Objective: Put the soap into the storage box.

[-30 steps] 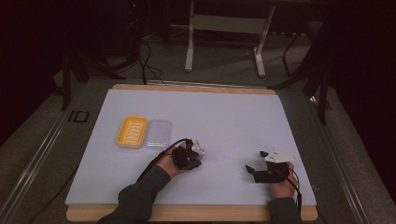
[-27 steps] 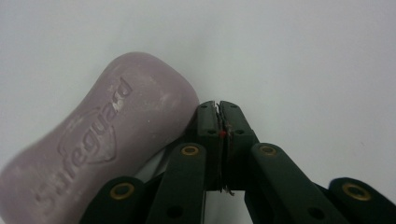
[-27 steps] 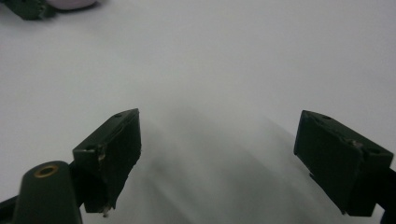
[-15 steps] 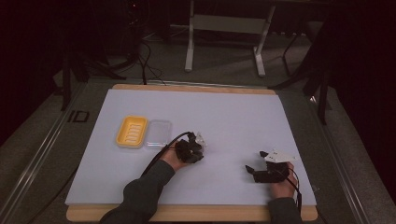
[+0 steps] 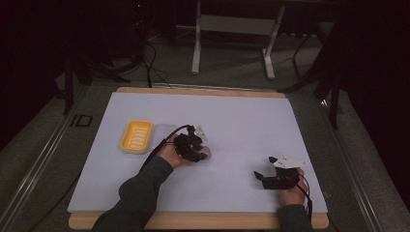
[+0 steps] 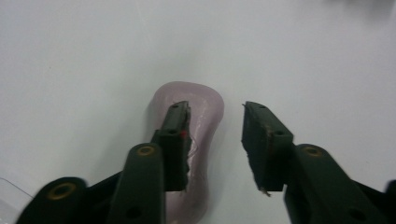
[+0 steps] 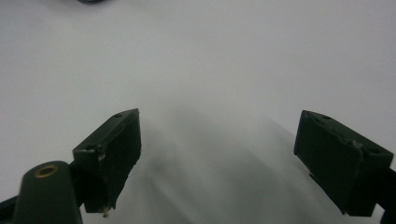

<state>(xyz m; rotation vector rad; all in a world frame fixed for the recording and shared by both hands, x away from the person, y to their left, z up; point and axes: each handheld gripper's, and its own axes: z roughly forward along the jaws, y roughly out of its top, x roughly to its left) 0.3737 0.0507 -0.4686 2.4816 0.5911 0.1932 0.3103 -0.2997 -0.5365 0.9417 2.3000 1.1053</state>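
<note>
A pale pink, soap-like bar (image 6: 205, 98) lies flat on the white table sheet (image 5: 241, 121). My left gripper (image 6: 215, 109) hovers just above it. Its jaws have just been opening and now stand apart, with nothing pressed between the pads; one fingertip (image 6: 176, 126) overlaps the bar in the left gripper view. From above, the left gripper (image 5: 193, 145) sits mid-table with the bar (image 5: 206, 154) peeking out at its right. My right gripper (image 5: 265, 178) rests near the front right, jaws wide and empty (image 7: 219, 126).
A yellow ribbed dish (image 5: 137, 136) stands left of the left hand, with a clear plastic lid or tray (image 5: 163, 129) beside it. The table's wooden edge (image 5: 193, 221) runs along the front. Metal stand legs (image 5: 196, 48) are on the floor behind.
The left gripper has lifted and shifted slightly toward the back. Its jaws went from shut to apart, leaving the pink bar on the sheet. The right gripper has not moved.
</note>
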